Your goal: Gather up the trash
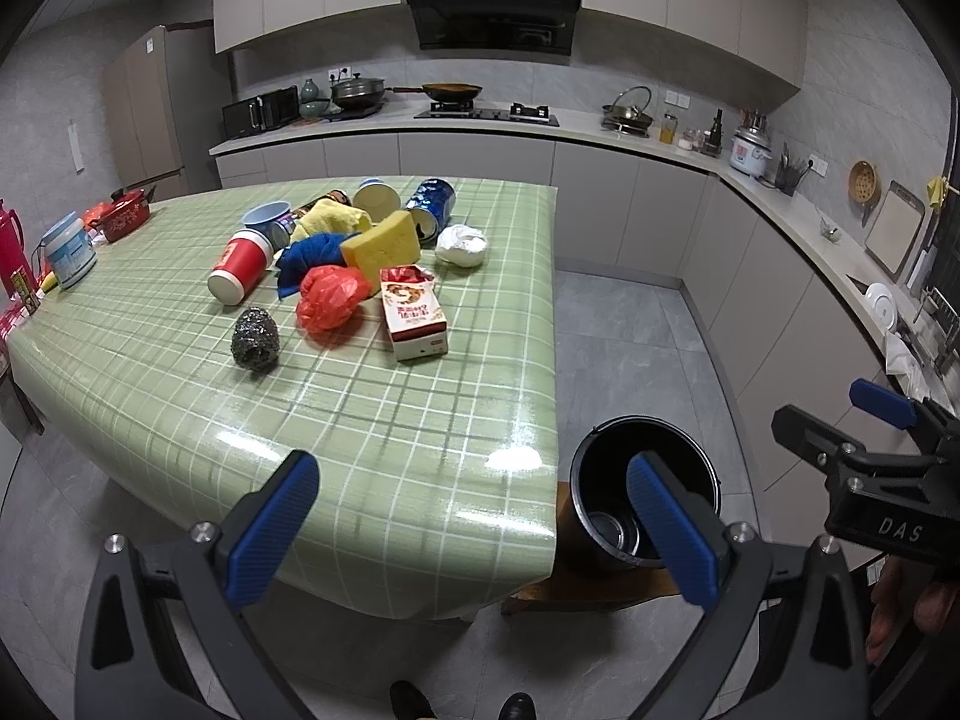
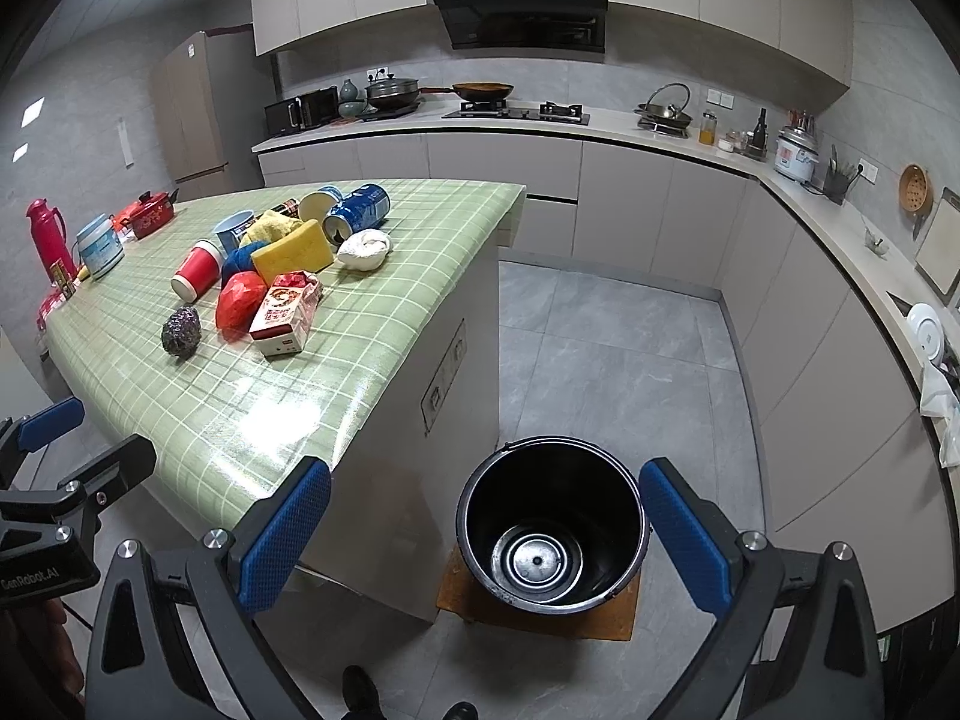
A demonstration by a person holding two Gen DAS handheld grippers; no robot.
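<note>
Blue-padded left tongs and right tongs gape wide, holding nothing.

Black claws, blue ribbed pads

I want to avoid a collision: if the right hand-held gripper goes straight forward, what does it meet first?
Probably the black bucket: its open mouth lies between the open right hand-held gripper fingers. Depth is unclear.

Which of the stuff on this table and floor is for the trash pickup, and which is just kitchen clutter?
For the job: red cup, red plastic bag, snack carton, blue can, white wad, black bucket, both open claws: left claw, right claw.

Just lying about: red thermos, red pot, rice cooker, wok.
</note>
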